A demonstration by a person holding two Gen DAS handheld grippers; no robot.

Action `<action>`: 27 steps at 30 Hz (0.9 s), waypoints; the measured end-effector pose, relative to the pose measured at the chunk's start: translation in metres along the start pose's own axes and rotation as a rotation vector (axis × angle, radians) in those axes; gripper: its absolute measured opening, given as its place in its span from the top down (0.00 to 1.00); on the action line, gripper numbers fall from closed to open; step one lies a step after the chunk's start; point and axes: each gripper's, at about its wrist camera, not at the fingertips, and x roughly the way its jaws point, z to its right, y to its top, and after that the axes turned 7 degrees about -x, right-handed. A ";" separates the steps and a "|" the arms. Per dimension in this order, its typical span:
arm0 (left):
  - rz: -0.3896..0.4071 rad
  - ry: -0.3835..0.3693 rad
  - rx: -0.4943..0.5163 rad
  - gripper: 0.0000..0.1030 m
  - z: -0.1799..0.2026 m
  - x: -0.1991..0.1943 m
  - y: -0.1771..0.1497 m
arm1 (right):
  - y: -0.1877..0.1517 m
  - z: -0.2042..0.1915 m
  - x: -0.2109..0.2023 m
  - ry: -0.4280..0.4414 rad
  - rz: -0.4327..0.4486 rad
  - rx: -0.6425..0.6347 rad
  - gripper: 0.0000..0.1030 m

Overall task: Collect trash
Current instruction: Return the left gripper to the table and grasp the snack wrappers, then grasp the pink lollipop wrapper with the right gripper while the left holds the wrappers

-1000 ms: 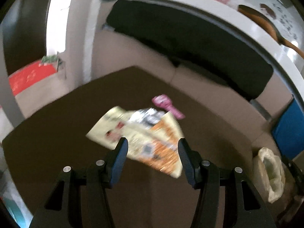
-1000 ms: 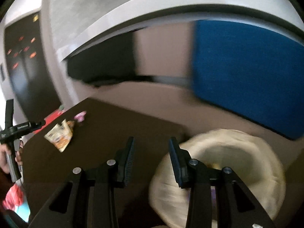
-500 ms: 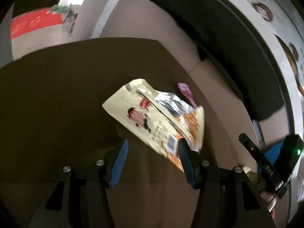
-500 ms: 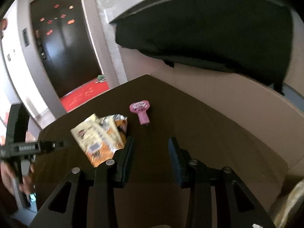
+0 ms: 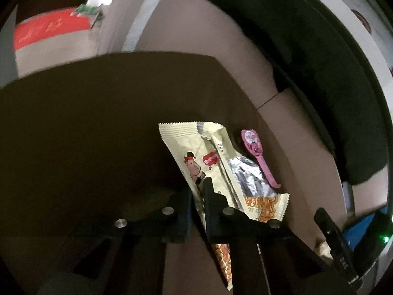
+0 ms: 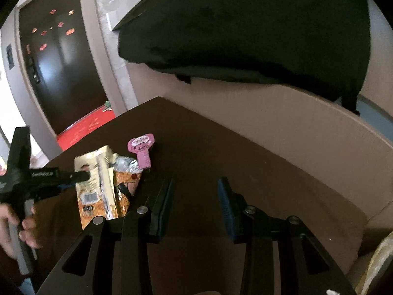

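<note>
A cream and orange snack wrapper [image 5: 216,152] with a torn foil opening lies on the dark brown table [image 5: 86,123]. My left gripper [image 5: 199,184] is closing, and its jaws pinch the wrapper's left edge between them. A pink lollipop-shaped wrapper [image 5: 255,152] lies just right of the snack wrapper. From the right wrist view, the left gripper [image 6: 84,175] reaches in from the left onto the snack wrapper [image 6: 98,186]. My right gripper [image 6: 195,184] stands open over bare table, below and to the right of the pink wrapper [image 6: 142,150], with nothing between its fingers.
A person's hand [image 6: 14,223] holds the left gripper's handle. A cream trash bag [image 6: 383,263] shows at the lower right edge. A large black cushion [image 6: 245,36] lies beyond the table, and a red mat [image 6: 83,127] by a dark door.
My left gripper dropped toward the snack wrapper and its jaws went from wide apart to pinched on it. My right gripper swung from the trash bag to the table near the pink wrapper.
</note>
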 end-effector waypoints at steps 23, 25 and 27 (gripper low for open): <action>-0.038 -0.014 0.249 0.94 -0.039 -0.044 0.018 | 0.073 -0.075 0.156 0.106 -0.205 -0.278 0.55; -0.033 -0.024 0.252 0.94 -0.036 -0.047 0.013 | 0.076 -0.075 0.156 0.101 -0.199 -0.270 0.56; -0.028 -0.035 0.258 0.94 -0.033 -0.048 0.011 | 0.076 -0.078 0.147 0.100 -0.160 -0.273 0.57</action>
